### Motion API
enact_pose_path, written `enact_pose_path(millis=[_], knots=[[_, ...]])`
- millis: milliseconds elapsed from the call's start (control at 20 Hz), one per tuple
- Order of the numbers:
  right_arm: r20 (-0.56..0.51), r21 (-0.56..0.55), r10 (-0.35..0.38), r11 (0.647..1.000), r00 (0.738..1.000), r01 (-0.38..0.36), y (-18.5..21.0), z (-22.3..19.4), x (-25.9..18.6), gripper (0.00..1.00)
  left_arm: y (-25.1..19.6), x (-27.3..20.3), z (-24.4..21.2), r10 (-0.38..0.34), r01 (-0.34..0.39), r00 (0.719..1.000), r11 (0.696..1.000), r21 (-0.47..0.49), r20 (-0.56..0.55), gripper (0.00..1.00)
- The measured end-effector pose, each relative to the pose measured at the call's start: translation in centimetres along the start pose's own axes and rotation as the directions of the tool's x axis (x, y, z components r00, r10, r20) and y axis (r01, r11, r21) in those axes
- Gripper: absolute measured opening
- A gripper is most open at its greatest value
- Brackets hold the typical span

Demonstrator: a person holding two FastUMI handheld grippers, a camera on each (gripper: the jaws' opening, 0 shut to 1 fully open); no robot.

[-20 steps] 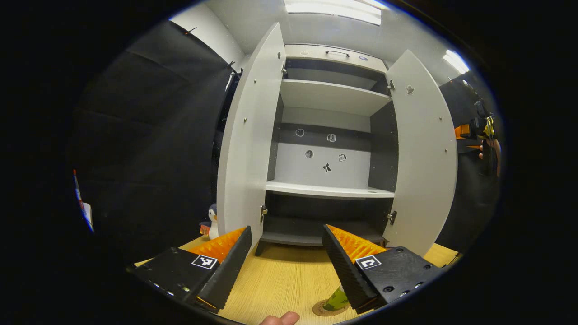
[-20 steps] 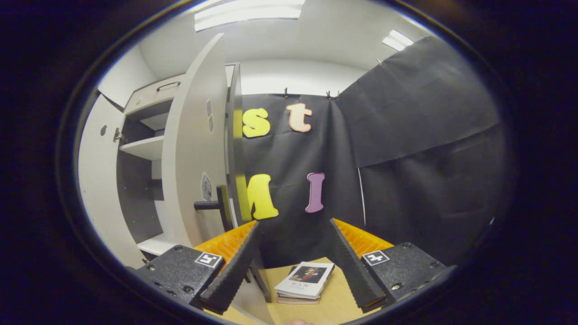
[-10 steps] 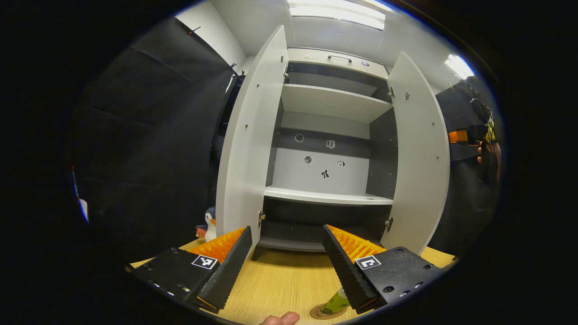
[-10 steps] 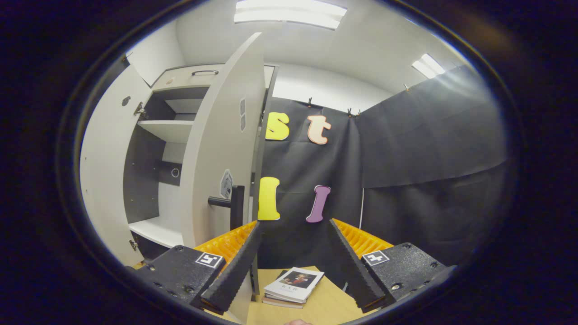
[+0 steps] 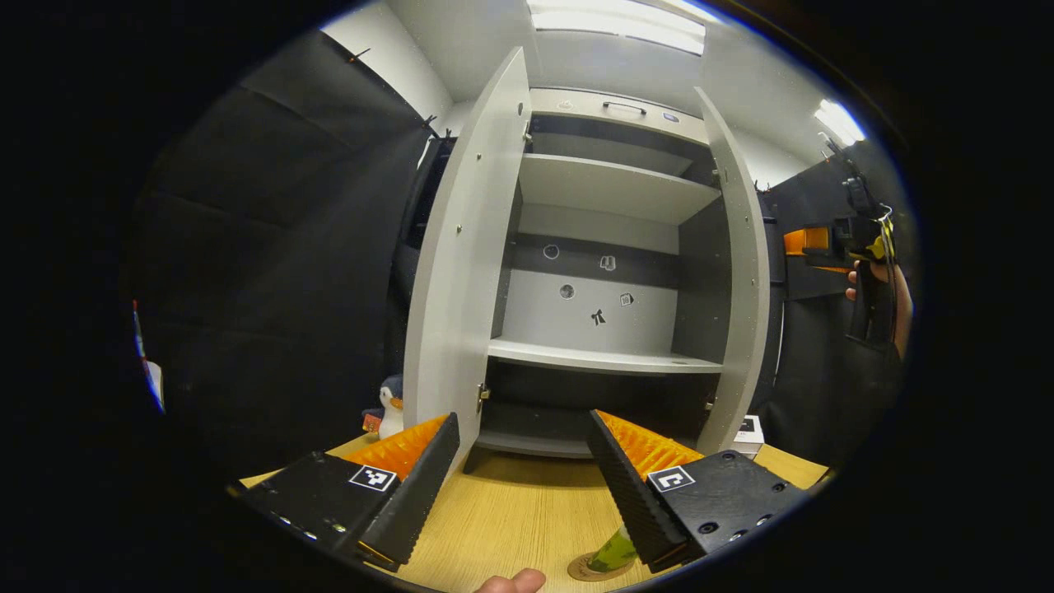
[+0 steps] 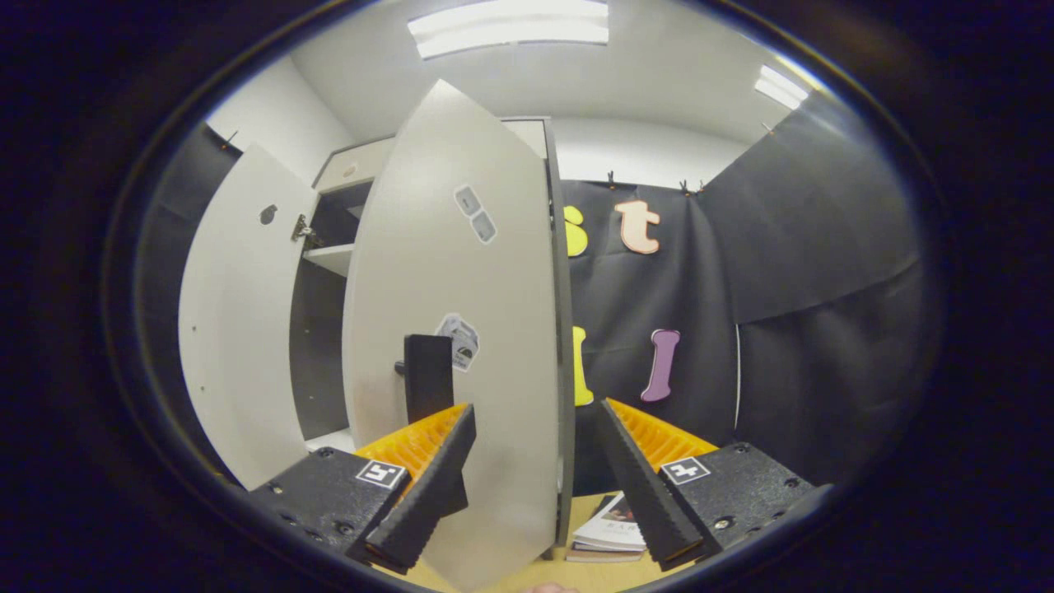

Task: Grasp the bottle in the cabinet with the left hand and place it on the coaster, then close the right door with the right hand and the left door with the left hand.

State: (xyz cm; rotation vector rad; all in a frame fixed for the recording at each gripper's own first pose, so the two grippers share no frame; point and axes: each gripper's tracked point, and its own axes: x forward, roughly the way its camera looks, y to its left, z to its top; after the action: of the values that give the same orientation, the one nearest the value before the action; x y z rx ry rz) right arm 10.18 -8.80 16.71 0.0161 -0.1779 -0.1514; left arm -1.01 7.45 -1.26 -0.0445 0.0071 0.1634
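The white cabinet (image 5: 605, 185) stands with both doors swung out. A green bottle (image 5: 613, 550) stands on a round cork coaster (image 5: 583, 570) on the table, low beside my right finger. My left gripper (image 5: 523, 420) is open and holds nothing, aimed at the lower shelves. The left door (image 5: 461, 272) is wide open; the right door (image 5: 745, 272) appears nearly edge-on. In the right gripper view, my right gripper (image 6: 535, 408) is open in front of the right door's outer face (image 6: 469, 329), beside its black handle (image 6: 428, 375). Whether a finger touches the door is unclear.
The wooden table (image 5: 510, 511) runs under the cabinet. A penguin toy (image 5: 389, 405) sits left of the left door. A stack of books (image 6: 611, 531) lies on the table right of the cabinet. A hand (image 5: 877, 288) holds the other gripper (image 5: 823, 243) far right.
The right door has swung partway toward shut. The right gripper has moved from beside its edge to facing its outer side. The left gripper has barely moved.
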Motion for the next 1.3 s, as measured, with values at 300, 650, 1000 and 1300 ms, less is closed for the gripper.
enact_pose_path(millis=[300,650,1000,1300], knots=[[0.004,-0.013,0.002,1.0,1.0,-0.002,-0.7,0.2,-1.5,0.98,0.2,-0.2,0.2,0.012,-0.012,1.0,1.0,0.002,-0.002,1.0],[-0.04,0.012,0.024,1.0,0.999,-0.023,-0.2,-4.9,-6.5,0.98,-1.5,0.3,1.5,-0.029,0.029,0.999,0.999,0.016,0.025,0.95],[-0.151,0.073,0.036,0.997,0.988,-0.025,1.1,-12.8,-12.5,0.98,-3.0,-0.2,1.1,-0.065,0.065,0.998,0.998,0.012,0.008,0.95],[-0.17,0.0,0.006,1.0,0.985,-0.006,0.7,-15.4,-14.5,0.98,1.7,-0.3,2.6,0.024,-0.025,1.0,0.999,-0.039,-0.015,0.95]])
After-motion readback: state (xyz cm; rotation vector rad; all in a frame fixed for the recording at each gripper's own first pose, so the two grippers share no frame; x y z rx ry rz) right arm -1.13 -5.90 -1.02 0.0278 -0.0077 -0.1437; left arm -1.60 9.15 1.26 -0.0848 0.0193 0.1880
